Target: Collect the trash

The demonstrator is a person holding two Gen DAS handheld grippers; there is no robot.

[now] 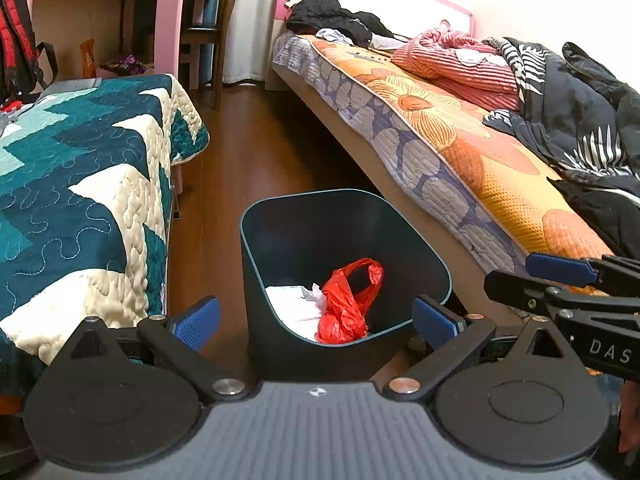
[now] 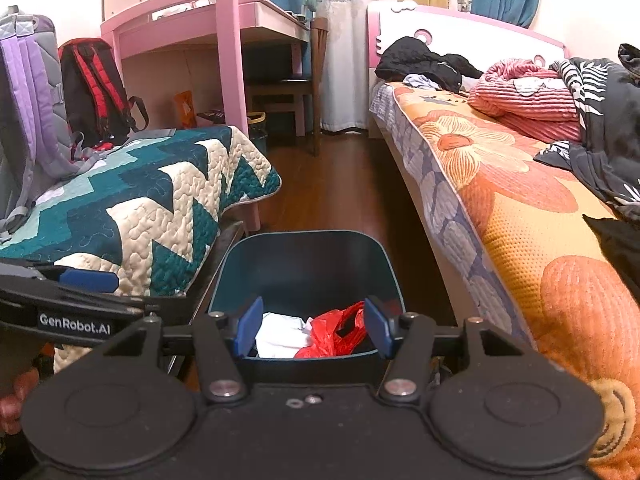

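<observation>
Two pairs of blue ribbed fingers, both spread wide, both empty. Left gripper [image 1: 316,318] hovering over one dark, rounded-square plastic bin [image 1: 288,220], its rim filling the gap at 12 o'clock. Right gripper [image 2: 312,330] lower and nearer, framing the bin's contents. Inside: one crumpled red plastic bag [image 1: 346,304] on the right, one white paper wad [image 1: 294,306] on the left, touching. Outward: wooden floor [image 1: 248,136], zigzag quilt [image 1: 80,160] at 9 o'clock, floral-sheeted bed [image 1: 460,140] at 2 o'clock.

One bin [image 1: 344,248], one red bag [image 1: 346,304], two backpacks [image 2: 94,88], two grippers [image 2: 312,330]
</observation>
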